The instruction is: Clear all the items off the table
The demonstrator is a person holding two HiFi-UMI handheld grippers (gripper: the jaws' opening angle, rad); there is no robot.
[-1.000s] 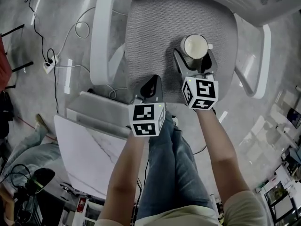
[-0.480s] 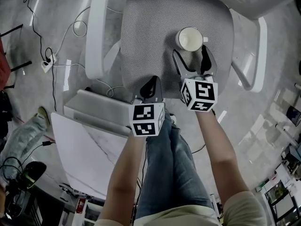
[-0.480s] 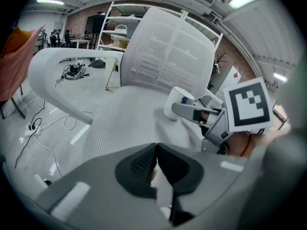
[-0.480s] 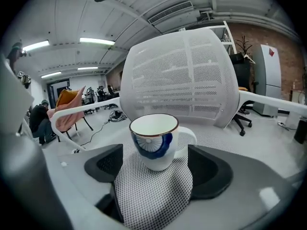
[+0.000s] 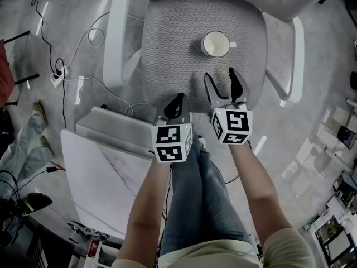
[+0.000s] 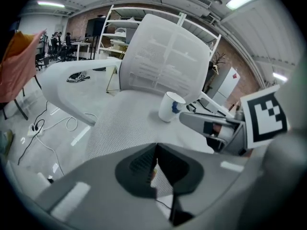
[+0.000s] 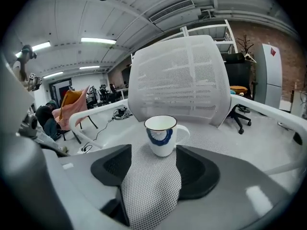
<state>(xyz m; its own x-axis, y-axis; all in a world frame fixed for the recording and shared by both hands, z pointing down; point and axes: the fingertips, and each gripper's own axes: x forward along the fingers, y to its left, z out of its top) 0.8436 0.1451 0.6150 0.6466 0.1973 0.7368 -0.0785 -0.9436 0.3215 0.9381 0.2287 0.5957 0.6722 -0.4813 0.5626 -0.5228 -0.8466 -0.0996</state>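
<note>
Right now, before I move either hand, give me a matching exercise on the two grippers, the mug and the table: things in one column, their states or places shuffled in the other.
1. left gripper
2. right gripper
3. mug
4. table

A. upright on the chair seat
B. jaws together
C. marble-patterned top, on the person's left
D. jaws apart, holding nothing

Pairs: 1-B, 2-D, 3-A, 4-C. The right gripper's jaws have just been closing, nothing between them.
</note>
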